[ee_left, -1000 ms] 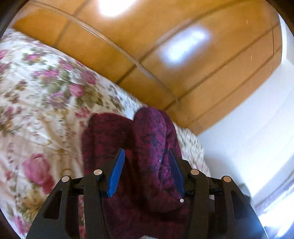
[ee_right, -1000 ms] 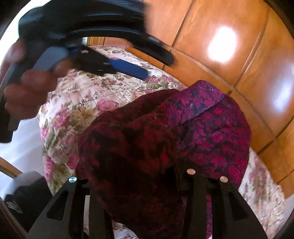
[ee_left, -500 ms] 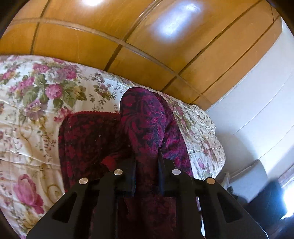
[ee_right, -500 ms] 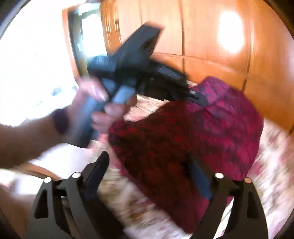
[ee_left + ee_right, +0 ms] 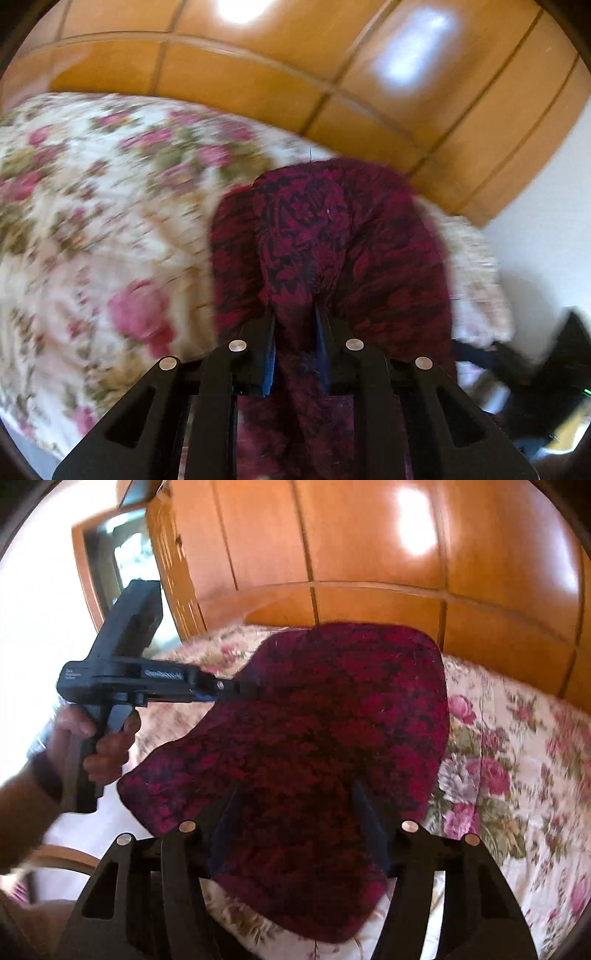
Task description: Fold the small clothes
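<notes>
Here, a glossy orange-brown wooden panelled wall (image 5: 236, 85) fills the far side of both views, and below it lies the bed with a cream quilt printed with pink roses (image 5: 92, 229). On the quilt, partly lifted, is the small dark red and black patterned knit garment (image 5: 332, 738), the largest thing in the right wrist view, where it spreads from the middle down to the near edge. In the left wrist view the same garment (image 5: 332, 251) rises as a humped fold right of centre, above the bed's right edge.

The left gripper (image 5: 294, 332) has its jaws drawn close together, clamped on a bunched ridge of the garment. In the right wrist view it reaches in from the left, held by the person's left hand (image 5: 99, 746), its tip touching the garment's far left edge.

The right gripper (image 5: 295, 819) has its jaws set wide apart, with the cloth lying between and over them.
</notes>
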Tool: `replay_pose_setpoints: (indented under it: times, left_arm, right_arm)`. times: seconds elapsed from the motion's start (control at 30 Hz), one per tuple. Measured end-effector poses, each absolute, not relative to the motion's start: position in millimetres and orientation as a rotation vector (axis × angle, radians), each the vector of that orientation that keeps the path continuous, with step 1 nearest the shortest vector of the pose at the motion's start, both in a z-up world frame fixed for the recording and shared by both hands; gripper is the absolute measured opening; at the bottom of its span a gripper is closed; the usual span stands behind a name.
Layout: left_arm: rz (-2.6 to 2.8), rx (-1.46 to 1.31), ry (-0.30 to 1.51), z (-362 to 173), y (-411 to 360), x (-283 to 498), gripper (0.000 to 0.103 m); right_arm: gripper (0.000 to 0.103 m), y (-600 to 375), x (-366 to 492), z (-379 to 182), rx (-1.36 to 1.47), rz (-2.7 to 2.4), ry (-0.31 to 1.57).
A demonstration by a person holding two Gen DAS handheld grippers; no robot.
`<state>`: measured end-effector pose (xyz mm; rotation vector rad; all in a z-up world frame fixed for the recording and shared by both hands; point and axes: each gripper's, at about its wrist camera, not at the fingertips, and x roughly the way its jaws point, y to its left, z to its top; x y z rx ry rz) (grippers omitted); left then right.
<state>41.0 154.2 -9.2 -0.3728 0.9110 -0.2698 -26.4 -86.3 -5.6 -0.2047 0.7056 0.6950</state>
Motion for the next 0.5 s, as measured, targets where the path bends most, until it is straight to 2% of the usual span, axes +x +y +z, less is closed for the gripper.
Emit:
replay_pose_setpoints:
  times: [0.1,0.2,0.37,0.5]
  left_arm:
    - [-0.175,-0.313,0.879,-21.4,151.6,33.0,0.024]
    - [-0.143,-0.297,0.864,-21.5,151.4,30.0,0.024]
    - [-0.150,-0.255,0.845,-13.9,147.5,25.9,0.024]
    - [-0.121,-0.249,0.825,-12.8,142.3,23.7,0.024]
  right_arm:
    - [0.061,-56.2,-38.7,-24.8,-0.318,0.637,0.666]
    - [0.061,-50.0,-41.7,-30.9,-0.380,0.615,0.635]
    - [0.065,-94.7,-14.8,2.6,-0.136,0.802,0.765]
    - [0.067,-124.5,22.0,38.5,0.012,0.733,0.749]
